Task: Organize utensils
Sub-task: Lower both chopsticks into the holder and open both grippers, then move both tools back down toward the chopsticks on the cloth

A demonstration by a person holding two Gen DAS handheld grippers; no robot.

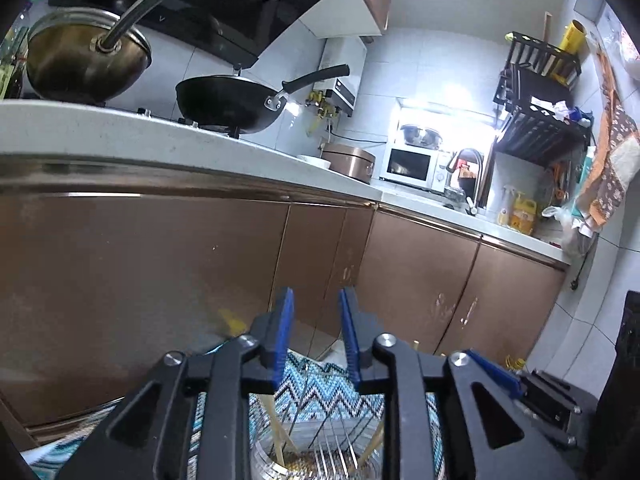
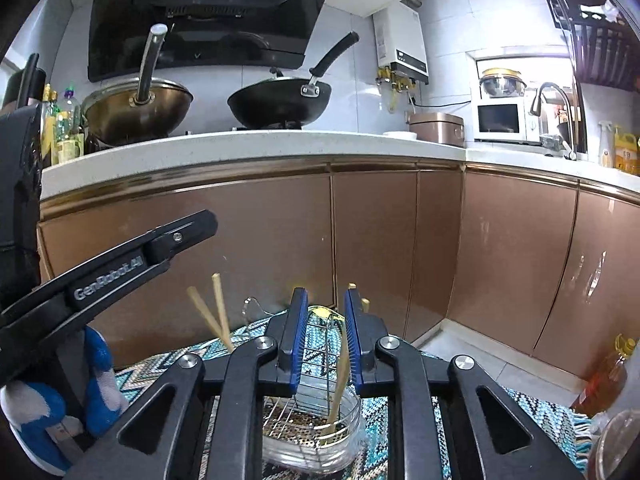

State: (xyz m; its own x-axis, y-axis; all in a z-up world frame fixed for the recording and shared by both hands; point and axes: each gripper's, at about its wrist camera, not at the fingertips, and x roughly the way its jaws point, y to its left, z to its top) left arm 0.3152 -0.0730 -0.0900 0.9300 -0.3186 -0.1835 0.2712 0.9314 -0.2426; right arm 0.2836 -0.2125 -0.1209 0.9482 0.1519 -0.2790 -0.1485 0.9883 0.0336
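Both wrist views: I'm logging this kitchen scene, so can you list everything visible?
chopsticks: several, pale wood, standing in the utensil holder
utensil holder: one, clear with wire rack, on the mat
mat: one, teal zigzag, under the holder
steel wok: one, bronze-grey, on stove, left
black wok: one, on stove, right
rice cooker: one, copper, on counter
microwave: one, white, by the tap
oil bottle: one, amber, far right
left claw: black, blue pads, open, empty
right claw: same, open, a chopstick between its pads
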